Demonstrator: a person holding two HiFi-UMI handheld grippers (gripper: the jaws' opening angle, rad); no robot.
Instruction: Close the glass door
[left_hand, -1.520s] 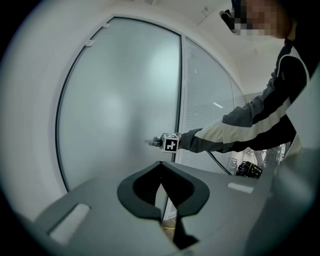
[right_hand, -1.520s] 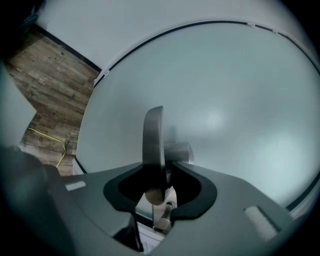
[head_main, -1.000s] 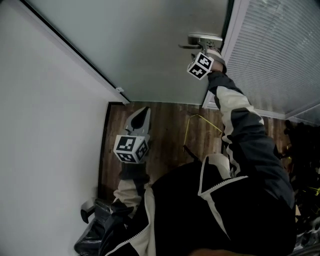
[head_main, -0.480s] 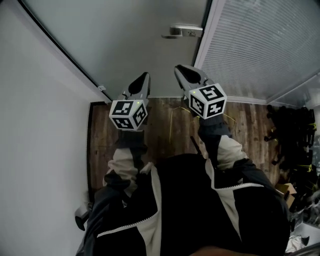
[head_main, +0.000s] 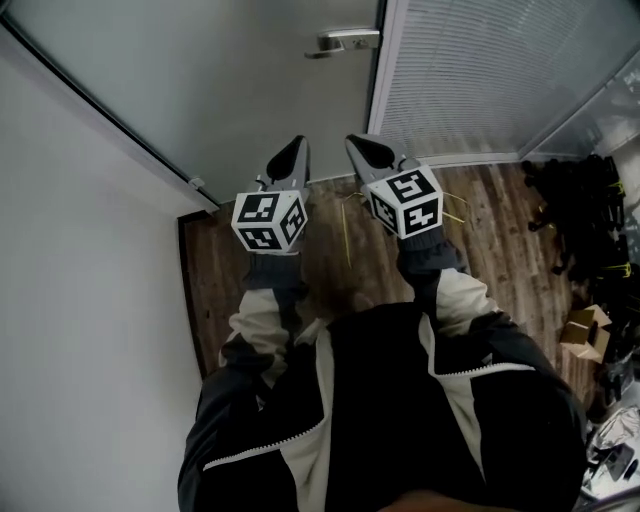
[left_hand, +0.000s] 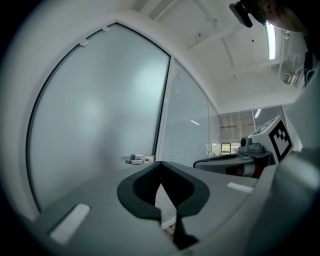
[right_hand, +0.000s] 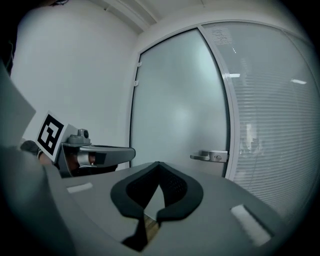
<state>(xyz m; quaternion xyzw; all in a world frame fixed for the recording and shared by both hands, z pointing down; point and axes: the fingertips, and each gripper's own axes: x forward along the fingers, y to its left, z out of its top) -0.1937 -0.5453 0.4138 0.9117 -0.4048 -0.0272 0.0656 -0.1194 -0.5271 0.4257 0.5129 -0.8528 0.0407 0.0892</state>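
Observation:
The frosted glass door (head_main: 250, 80) stands flush in its white frame, its metal lever handle (head_main: 343, 41) at the top of the head view. That handle (left_hand: 136, 159) shows in the left gripper view and, as the handle (right_hand: 209, 156), in the right gripper view. My left gripper (head_main: 296, 150) and right gripper (head_main: 360, 148) are held side by side, level, pointing at the door and well short of it. Both are shut, tips touching, with nothing between them. In the gripper views the left gripper (left_hand: 160, 163) and right gripper (right_hand: 158, 163) meet at their tips.
A white wall (head_main: 70, 300) runs along the left. A glass panel with blinds (head_main: 480, 70) stands right of the door. Dark bags and a cardboard box (head_main: 585, 330) sit on the wood floor (head_main: 215, 270) at the right. A thin yellow wire frame (head_main: 345, 215) lies under the grippers.
My right gripper has let go of the door handle, drawn back beside the left one and shut. The left gripper rose a little. The view has backed away from the door.

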